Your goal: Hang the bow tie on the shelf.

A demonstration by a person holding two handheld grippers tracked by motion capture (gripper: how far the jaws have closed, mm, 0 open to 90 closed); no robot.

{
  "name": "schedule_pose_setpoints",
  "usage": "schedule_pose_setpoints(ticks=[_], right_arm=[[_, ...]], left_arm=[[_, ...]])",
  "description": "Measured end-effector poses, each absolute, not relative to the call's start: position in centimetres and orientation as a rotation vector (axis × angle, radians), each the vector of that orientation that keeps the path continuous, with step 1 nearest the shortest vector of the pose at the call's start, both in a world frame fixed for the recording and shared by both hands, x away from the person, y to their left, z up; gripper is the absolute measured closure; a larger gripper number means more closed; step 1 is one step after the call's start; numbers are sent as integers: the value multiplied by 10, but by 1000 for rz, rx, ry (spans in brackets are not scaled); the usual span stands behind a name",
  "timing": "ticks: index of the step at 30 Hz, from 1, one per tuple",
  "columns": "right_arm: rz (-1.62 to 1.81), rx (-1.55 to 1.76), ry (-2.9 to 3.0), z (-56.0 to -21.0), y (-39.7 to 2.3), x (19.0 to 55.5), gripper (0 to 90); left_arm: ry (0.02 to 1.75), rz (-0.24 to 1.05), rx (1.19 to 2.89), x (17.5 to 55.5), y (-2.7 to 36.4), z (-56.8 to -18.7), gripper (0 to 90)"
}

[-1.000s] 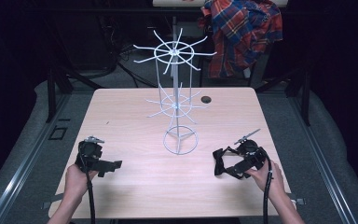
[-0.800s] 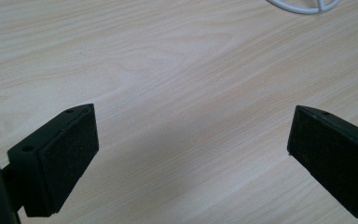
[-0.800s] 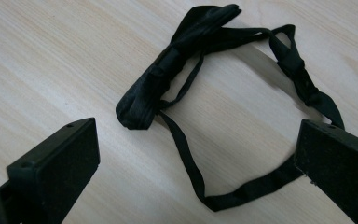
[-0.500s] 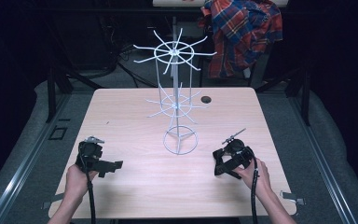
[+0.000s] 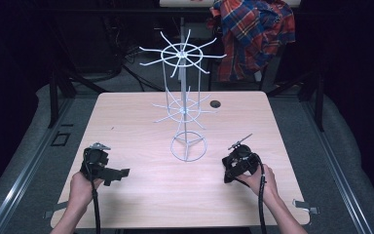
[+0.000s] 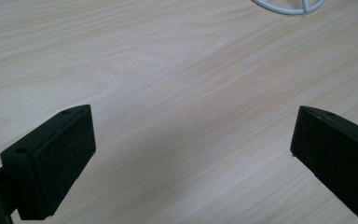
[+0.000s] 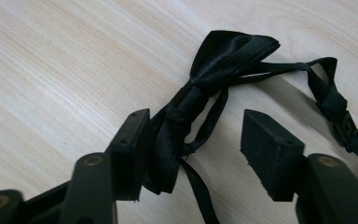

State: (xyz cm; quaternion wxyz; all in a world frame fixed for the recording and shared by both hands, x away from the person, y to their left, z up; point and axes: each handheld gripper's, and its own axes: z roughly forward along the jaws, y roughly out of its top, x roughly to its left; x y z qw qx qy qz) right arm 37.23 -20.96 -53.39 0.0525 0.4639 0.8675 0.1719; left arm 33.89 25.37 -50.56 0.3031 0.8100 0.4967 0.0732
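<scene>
A black satin bow tie (image 7: 205,88) with a thin strap lies on the pale wooden table (image 5: 141,126). My right gripper (image 7: 196,122) straddles it. The jaws have just been closing and stand half apart, with the knot and one wing between them. The left pad (image 7: 133,140) touches the fabric, while the right pad (image 7: 268,149) stands clear of it. In the high view my right gripper (image 5: 231,170) is low at the table's front right. My left gripper (image 5: 118,176) rests at the front left, and in its own view this gripper (image 6: 193,121) is wide open over bare wood.
A white wire display rack (image 5: 184,107) with two tiers of spokes stands mid-table; its ring base (image 6: 289,5) shows ahead of the left jaws. A small dark round spot (image 5: 215,104) lies behind it. A plaid shirt (image 5: 255,34) hangs beyond the table.
My right hand has slid left across the table toward the rack's base side and settled lower. The left hand has stayed where it was.
</scene>
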Motion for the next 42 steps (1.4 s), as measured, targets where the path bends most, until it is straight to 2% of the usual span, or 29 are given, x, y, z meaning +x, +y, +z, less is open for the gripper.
schedule_pose_setpoints(ticks=[8, 9, 19, 21, 29, 42], right_arm=[[498, 1407, 2636, -538, -205, 374, 520], [483, 1404, 2643, -538, -205, 373, 552], [467, 1391, 2659, -542, -201, 372, 628], [409, 1343, 2675, -541, -199, 371, 677], [364, 1273, 2684, -540, -195, 368, 777], [527, 1235, 2641, -520, -201, 361, 790]], left_arm=[[1321, 192, 2145, 339, 253, -506, 1], [1325, 189, 2147, 339, 254, -506, 1], [1320, 187, 2157, 339, 253, -506, 1], [1320, 190, 2155, 339, 253, -506, 1], [1316, 192, 2170, 338, 253, -505, 2], [1314, 199, 2174, 336, 252, -504, 3]])
